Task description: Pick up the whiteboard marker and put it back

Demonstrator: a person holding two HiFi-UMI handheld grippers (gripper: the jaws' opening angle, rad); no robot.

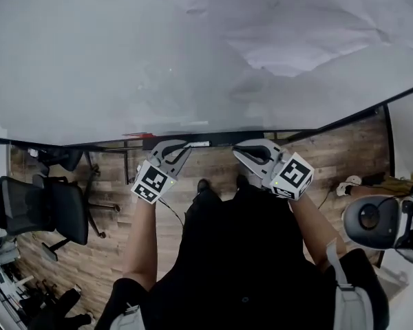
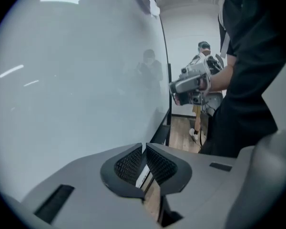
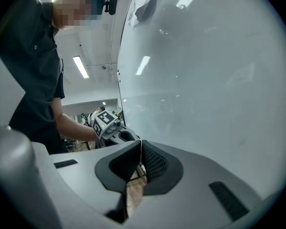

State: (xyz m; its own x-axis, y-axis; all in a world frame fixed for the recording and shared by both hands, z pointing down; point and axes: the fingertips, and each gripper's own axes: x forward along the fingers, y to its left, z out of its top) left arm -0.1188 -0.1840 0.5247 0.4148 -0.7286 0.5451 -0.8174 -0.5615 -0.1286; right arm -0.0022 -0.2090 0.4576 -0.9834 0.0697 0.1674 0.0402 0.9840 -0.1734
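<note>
Before the whiteboard [image 1: 124, 60], left hand-held gripper [image 1: 185, 146] and right hand-held gripper [image 1: 237, 151] sit closed, empty.

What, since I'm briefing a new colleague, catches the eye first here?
The large whiteboard fills the head view's upper half. At its bottom edge, the left gripper and right gripper hover side by side, jaws shut and empty. A black office chair stands at the left.

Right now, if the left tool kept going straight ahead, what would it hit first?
Most likely the whiteboard, low down by its dark bottom rail. The left tool looks close to it, though depth is unclear.
</note>
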